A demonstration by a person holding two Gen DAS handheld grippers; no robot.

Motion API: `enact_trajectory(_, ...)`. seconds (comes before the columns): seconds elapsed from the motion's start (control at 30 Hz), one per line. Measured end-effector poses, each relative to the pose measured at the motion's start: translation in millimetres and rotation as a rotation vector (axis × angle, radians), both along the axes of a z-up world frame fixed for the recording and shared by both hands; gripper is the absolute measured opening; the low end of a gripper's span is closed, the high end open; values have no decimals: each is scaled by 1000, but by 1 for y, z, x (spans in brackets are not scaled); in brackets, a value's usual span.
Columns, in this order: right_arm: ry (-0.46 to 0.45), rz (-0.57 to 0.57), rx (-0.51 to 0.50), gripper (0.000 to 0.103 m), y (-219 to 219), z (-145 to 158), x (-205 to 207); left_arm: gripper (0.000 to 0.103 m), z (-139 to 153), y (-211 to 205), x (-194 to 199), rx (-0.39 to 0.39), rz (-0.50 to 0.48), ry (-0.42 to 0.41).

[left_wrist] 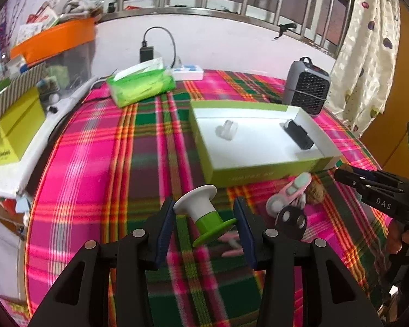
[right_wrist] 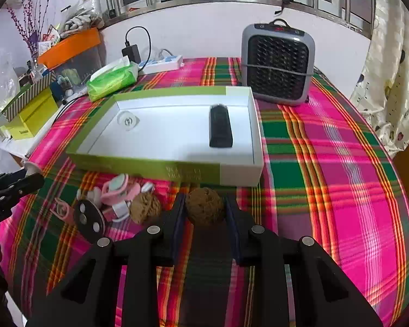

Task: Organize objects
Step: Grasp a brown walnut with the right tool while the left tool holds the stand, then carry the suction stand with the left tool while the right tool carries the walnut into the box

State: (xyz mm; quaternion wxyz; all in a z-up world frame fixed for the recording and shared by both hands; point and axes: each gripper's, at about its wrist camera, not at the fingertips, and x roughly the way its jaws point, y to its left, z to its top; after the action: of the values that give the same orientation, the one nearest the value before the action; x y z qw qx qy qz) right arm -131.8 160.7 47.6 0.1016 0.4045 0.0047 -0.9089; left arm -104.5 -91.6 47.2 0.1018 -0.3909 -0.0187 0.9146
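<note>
so far, two items are boxed (right_wrist: 256, 160); a spool (left_wrist: 204, 215) is clamped by the left gripper (left_wrist: 205, 227), a walnut (right_wrist: 204, 209) by the right gripper (right_wrist: 204, 218); clutter (right_wrist: 114, 193) is left at nine o'clock.

Your counter (right_wrist: 327, 141), plaid-covered, carries the open box (right_wrist: 161, 167); heater (right_wrist: 278, 62) behind it, tissue pack (right_wrist: 111, 80) behind-left, walnut (right_wrist: 145, 211) before it.

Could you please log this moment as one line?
left gripper: shut on spool | right gripper: shut on walnut | box: open
</note>
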Motion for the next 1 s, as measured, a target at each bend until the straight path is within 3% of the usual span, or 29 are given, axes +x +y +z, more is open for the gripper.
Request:
enact_trajectory(0.4,32,56,-20,29,-9,24,-37,42,8,23,-41,24,-60,1)
enact_trajectory(1.0,-35,96,-31,29,-29,8,-118,42,-6,50,-101,-1,-88,-28)
